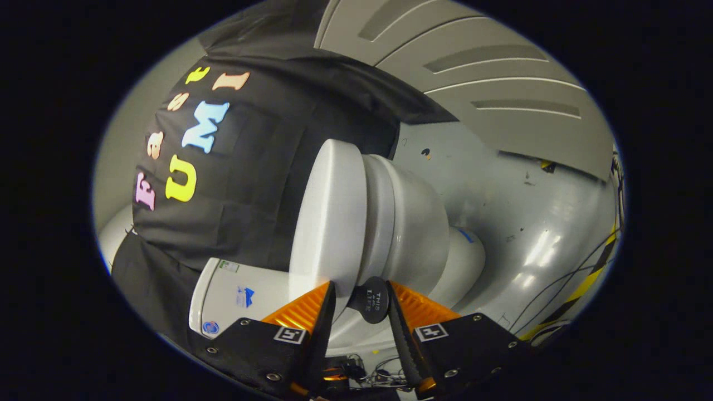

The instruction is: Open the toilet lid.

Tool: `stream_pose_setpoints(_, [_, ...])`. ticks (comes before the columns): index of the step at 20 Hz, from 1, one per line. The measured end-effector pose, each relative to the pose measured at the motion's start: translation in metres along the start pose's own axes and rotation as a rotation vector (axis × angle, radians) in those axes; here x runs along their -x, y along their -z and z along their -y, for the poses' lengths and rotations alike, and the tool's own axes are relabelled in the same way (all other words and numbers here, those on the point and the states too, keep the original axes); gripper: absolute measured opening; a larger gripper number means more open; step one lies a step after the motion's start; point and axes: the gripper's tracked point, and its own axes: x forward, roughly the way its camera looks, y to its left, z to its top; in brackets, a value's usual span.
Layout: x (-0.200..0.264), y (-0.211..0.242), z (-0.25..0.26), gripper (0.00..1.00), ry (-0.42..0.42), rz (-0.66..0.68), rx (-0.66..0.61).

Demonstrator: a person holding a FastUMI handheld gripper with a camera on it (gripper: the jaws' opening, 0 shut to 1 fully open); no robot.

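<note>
claw parted, round dark tab held between fingers | glossy white lid lifted off bowl

Nothing here reads cleanly from my end. The black round tab on the toilet lid carries two short lines of small pale print that I cannot make out with certainty. It sits between the fingers of the tool, and I cannot tell whether they press on it. Each finger mount bears a square black-and-white coded marker, with no letters. The cistern has three small stickers, one of them a blue emblem, all too small to read.
</note>
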Motion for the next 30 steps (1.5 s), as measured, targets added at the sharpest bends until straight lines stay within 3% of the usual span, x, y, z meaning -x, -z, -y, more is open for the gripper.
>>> stream_pose_setpoints(3, [0.0, -0.002, 0.004, 0.4, -0.046, 0.012, -0.092])
stream_pose_setpoints(6, [-0.002, -0.001, 0.008, 0.16, -0.061, 0.003, -0.144])
stream_pose_setpoints(8, [-0.002, 0.0, 0.007, 0.11, -0.073, 0.004, -0.153])
stream_pose_setpoints(12, [0.0, -0.003, 0.003, 0.0, -0.042, 0.021, -0.04])
stream_pose_setpoints(23, [-0.001, -0.004, 0.001, 0.0, -0.043, 0.029, -0.004])
stream_pose_setpoints(30, [0.002, -0.002, -0.002, 0.0, 0.028, 0.038, 0.072])
